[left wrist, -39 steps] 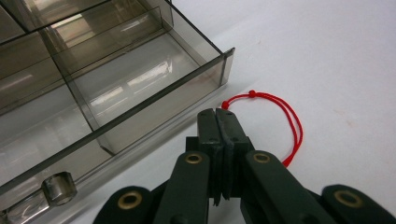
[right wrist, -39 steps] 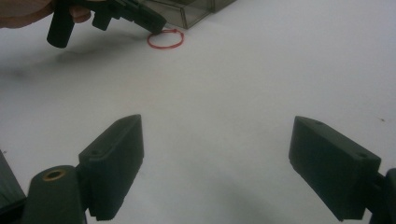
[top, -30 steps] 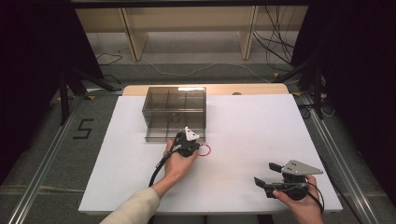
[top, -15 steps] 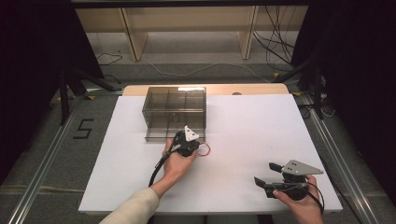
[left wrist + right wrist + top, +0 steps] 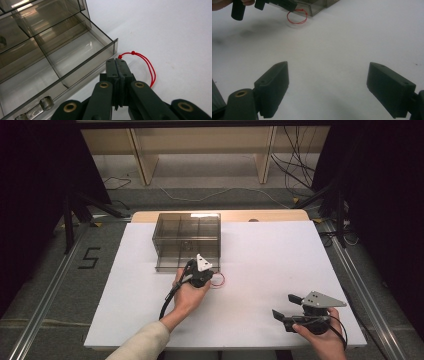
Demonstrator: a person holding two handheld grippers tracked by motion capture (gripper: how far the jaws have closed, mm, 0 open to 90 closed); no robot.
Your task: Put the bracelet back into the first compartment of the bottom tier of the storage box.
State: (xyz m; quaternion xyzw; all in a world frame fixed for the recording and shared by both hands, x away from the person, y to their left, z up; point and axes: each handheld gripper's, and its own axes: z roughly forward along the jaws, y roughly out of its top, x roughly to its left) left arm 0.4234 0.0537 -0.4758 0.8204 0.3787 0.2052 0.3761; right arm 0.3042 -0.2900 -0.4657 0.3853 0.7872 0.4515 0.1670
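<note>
**Left gripper clenched on a red cord at the drawer corner**

White board [image 5: 260,270] covers the work table, which stands on a grey floor with metal rails at either side and pale wooden shelving behind. At the far left of the board stands a smoky transparent drawer box [image 5: 187,232], its lowest drawer [image 5: 75,62] pulled out towards the person and divided into compartments; a round knob shows at the drawer's front.

The left gripper [image 5: 202,275], held in the person's left hand [image 5: 189,295], lies just in front of the open drawer. In the left gripper view its two black jaws are pressed together, and a thin red cord loop [image 5: 147,66] bearing two small red beads leaves the jaw tips, so the jaws are grasping the cord. The loop trails onto the white board just beside the drawer's front corner; whether it touches the drawer cannot be told. In the high view the loop appears just to the right of this gripper.

The right gripper [image 5: 295,310], held in the right hand [image 5: 320,340], rests near the board's near right edge, well apart from the box. Its jaws stand wide apart with only bare board between them.
</note>
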